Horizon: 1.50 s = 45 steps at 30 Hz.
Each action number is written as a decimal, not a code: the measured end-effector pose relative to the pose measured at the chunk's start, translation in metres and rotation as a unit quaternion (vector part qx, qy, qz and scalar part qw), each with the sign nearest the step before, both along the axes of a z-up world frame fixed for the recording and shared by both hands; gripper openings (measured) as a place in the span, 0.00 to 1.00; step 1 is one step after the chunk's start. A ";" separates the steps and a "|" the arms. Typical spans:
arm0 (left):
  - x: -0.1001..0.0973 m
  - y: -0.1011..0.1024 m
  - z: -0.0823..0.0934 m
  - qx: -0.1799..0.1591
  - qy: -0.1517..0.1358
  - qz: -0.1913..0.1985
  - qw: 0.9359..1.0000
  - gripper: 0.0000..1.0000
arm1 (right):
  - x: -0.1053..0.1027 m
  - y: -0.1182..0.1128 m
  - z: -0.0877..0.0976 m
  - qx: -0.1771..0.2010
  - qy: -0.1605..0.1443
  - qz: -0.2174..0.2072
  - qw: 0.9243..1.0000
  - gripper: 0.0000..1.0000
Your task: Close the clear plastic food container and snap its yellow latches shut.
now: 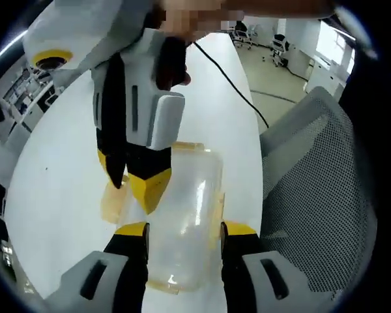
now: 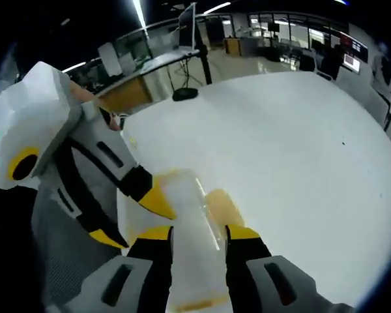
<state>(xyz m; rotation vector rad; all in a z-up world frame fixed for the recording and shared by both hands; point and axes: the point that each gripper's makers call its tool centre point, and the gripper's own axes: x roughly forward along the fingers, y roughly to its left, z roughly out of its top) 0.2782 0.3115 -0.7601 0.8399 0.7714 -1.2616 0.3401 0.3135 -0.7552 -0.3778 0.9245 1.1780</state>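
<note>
One clear container (image 1: 186, 215), lid on, lying on the white table (image 1: 65, 176) near its edge — likely light, thin-walled, slippery; press the rim, not the flexing middle. A yellow latch (image 1: 112, 202) splays outward; count of the others unclear. Left gripper (image 1: 182, 229) spread, straddling it; right gripper (image 2: 197, 236) spread above it.

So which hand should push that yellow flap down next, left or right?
Right, probably. The right gripper has its fingers pointing at the open yellow latch, which lies just ahead of them. The left gripper straddles the clear container, so it looks better placed for steadying.
</note>
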 end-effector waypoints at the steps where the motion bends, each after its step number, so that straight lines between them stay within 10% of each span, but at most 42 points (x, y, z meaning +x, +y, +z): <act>1: 0.000 0.000 -0.001 0.003 -0.006 -0.001 1.000 0.46 | 0.000 0.000 0.000 0.000 0.002 0.001 1.000 0.33; 11: 0.002 0.000 -0.013 0.056 -0.085 -0.019 0.995 0.51 | -0.001 -0.007 -0.018 -0.042 0.048 0.044 0.997 0.40; 22: -0.001 -0.007 0.005 0.038 -0.111 -0.003 0.993 0.49 | 0.015 -0.017 0.000 -0.081 0.011 0.111 0.990 0.39; 45: -0.013 -0.012 -0.018 0.131 -0.171 -0.058 0.975 0.40 | -0.002 0.004 -0.019 -0.132 0.079 0.196 0.968 0.36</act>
